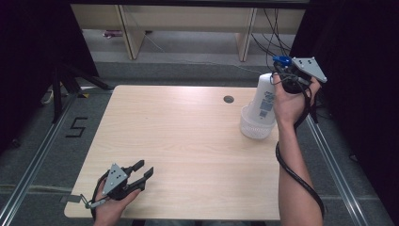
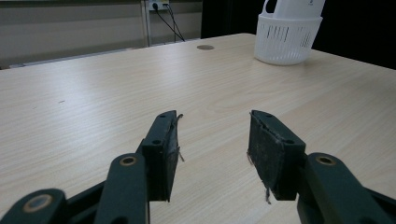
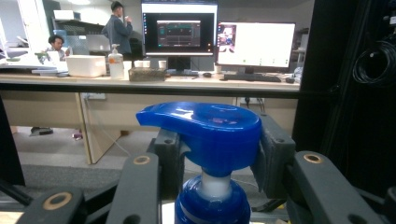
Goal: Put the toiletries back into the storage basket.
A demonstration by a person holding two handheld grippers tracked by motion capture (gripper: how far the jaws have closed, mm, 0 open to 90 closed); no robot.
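A white pump bottle (image 1: 263,101) with a blue pump head (image 1: 281,60) stands in a small white slotted basket (image 1: 248,127) at the table's right side. My right gripper (image 1: 285,70) is shut on the blue pump head (image 3: 210,133), its jaws pressed against both sides of it. The basket (image 2: 285,42) with the bottle's base (image 2: 296,8) appears far off in the left gripper view. My left gripper (image 1: 143,170) rests near the table's front left corner, open, with nothing between its fingers (image 2: 161,151).
The light wooden table (image 1: 179,136) has a round cable hole (image 1: 228,99) near its far edge. Cables hang behind the table at the back right. Desks with monitors (image 3: 254,44) and people stand far behind in the right gripper view.
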